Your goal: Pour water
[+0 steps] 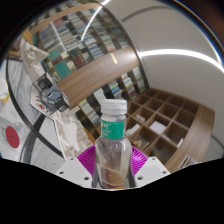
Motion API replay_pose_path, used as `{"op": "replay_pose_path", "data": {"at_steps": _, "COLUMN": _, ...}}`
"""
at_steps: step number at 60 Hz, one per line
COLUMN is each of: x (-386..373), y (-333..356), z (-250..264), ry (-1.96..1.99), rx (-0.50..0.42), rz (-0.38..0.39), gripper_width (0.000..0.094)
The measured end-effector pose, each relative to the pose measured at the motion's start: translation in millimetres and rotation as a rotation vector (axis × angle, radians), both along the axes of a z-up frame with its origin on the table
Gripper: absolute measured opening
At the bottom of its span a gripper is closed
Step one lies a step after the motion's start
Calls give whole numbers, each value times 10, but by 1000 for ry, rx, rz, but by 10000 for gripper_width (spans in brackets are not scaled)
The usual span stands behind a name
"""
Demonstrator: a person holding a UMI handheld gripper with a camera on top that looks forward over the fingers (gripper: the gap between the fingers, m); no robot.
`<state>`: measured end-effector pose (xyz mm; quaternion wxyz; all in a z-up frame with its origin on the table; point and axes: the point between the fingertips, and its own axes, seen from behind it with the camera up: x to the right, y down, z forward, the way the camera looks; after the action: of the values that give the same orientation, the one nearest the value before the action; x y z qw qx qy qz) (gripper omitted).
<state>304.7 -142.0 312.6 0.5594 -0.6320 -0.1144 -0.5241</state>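
A clear plastic water bottle (112, 145) with a white cap and a green label stands upright between my fingers, lifted off any surface. My gripper (112, 165) is shut on the bottle: the purple pads (87, 158) press on its lower body from both sides. The bottle's base is hidden behind the gripper body. No cup or other vessel shows in this view.
A wooden lattice shelf (165, 118) with many square cells lies beyond the bottle to the right. A wooden panel (100, 80) and shelves with books (60, 45) rise behind. To the left stand a metal frame (50, 100) and a white thing with a red dot (12, 135).
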Motion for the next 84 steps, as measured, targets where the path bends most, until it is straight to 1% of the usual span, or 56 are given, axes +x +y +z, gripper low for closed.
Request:
{"op": "replay_pose_path", "data": {"at_steps": 4, "x": -416, "y": 355, "z": 158, "ry": -201, "rx": -40, "rz": 37, "gripper_width": 421}}
{"op": "replay_pose_path", "data": {"at_steps": 6, "x": -668, "y": 546, "z": 180, "ry": -307, "rx": -52, "rz": 70, "gripper_width": 421}}
{"op": "replay_pose_path", "data": {"at_steps": 11, "x": -1308, "y": 906, "z": 191, "ry": -605, "rx": -133, "rz": 132, "gripper_width": 422}}
{"op": "replay_pose_path", "data": {"at_steps": 17, "x": -1979, "y": 1281, "z": -111, "ry": -901, "rx": -204, "rz": 223, "gripper_width": 421}}
{"op": "replay_pose_path", "data": {"at_steps": 22, "x": -2500, "y": 1395, "z": -332, "ry": -1119, "rx": -262, "rz": 258, "gripper_width": 420}}
{"op": "replay_pose_path", "data": {"at_steps": 29, "x": -2917, "y": 1535, "z": -810, "ry": -1331, "rx": -324, "rz": 330, "gripper_width": 418}}
{"op": "replay_pose_path", "data": {"at_steps": 32, "x": -2951, "y": 1556, "z": -975, "ry": -1388, "rx": -344, "rz": 348, "gripper_width": 421}}
{"op": "replay_pose_path", "data": {"at_steps": 34, "x": -3051, "y": 1561, "z": -1054, "ry": -1401, "rx": -354, "rz": 363, "gripper_width": 420}}
{"op": "replay_pose_path", "data": {"at_steps": 38, "x": -3063, "y": 1554, "z": -1070, "ry": -1381, "rx": -352, "rz": 369, "gripper_width": 421}}
{"op": "replay_pose_path", "data": {"at_steps": 43, "x": -3136, "y": 1523, "z": -919, "ry": -1293, "rx": -312, "rz": 384, "gripper_width": 420}}
{"op": "replay_pose_path", "data": {"at_steps": 48, "x": -3136, "y": 1425, "z": -569, "ry": -1096, "rx": -223, "rz": 435, "gripper_width": 421}}
{"op": "replay_pose_path", "data": {"at_steps": 53, "x": -3073, "y": 1286, "z": -154, "ry": -751, "rx": -119, "rz": 488, "gripper_width": 420}}
{"op": "replay_pose_path", "data": {"at_steps": 57, "x": -3044, "y": 1211, "z": 88, "ry": -416, "rx": -62, "rz": 542, "gripper_width": 421}}
{"op": "replay_pose_path", "data": {"at_steps": 60, "x": -2982, "y": 1182, "z": 110, "ry": -163, "rx": -22, "rz": 564, "gripper_width": 420}}
{"op": "replay_pose_path", "data": {"at_steps": 63, "x": -2831, "y": 1131, "z": 133, "ry": 89, "rx": -3, "rz": 597, "gripper_width": 420}}
{"op": "replay_pose_path", "data": {"at_steps": 66, "x": -2811, "y": 1154, "z": -26, "ry": 325, "rx": -4, "rz": 628, "gripper_width": 421}}
{"op": "replay_pose_path", "data": {"at_steps": 68, "x": -2847, "y": 1174, "z": -201, "ry": 462, "rx": 2, "rz": 624, "gripper_width": 419}}
{"op": "replay_pose_path", "data": {"at_steps": 71, "x": -2719, "y": 1177, "z": -417, "ry": 641, "rx": -15, "rz": 632, "gripper_width": 419}}
{"op": "replay_pose_path", "data": {"at_steps": 75, "x": -2725, "y": 1243, "z": -910, "ry": 806, "rx": -46, "rz": 598, "gripper_width": 421}}
{"op": "replay_pose_path", "data": {"at_steps": 76, "x": -2550, "y": 1218, "z": -936, "ry": 831, "rx": -60, "rz": 593, "gripper_width": 422}}
{"op": "replay_pose_path", "data": {"at_steps": 78, "x": -2470, "y": 1239, "z": -1155, "ry": 878, "rx": -75, "rz": 571, "gripper_width": 421}}
{"op": "replay_pose_path", "data": {"at_steps": 79, "x": -2546, "y": 1269, "z": -1326, "ry": 900, "rx": -83, "rz": 557, "gripper_width": 420}}
{"op": "replay_pose_path", "data": {"at_steps": 84, "x": -2363, "y": 1281, "z": -1783, "ry": 952, "rx": -128, "rz": 523, "gripper_width": 421}}
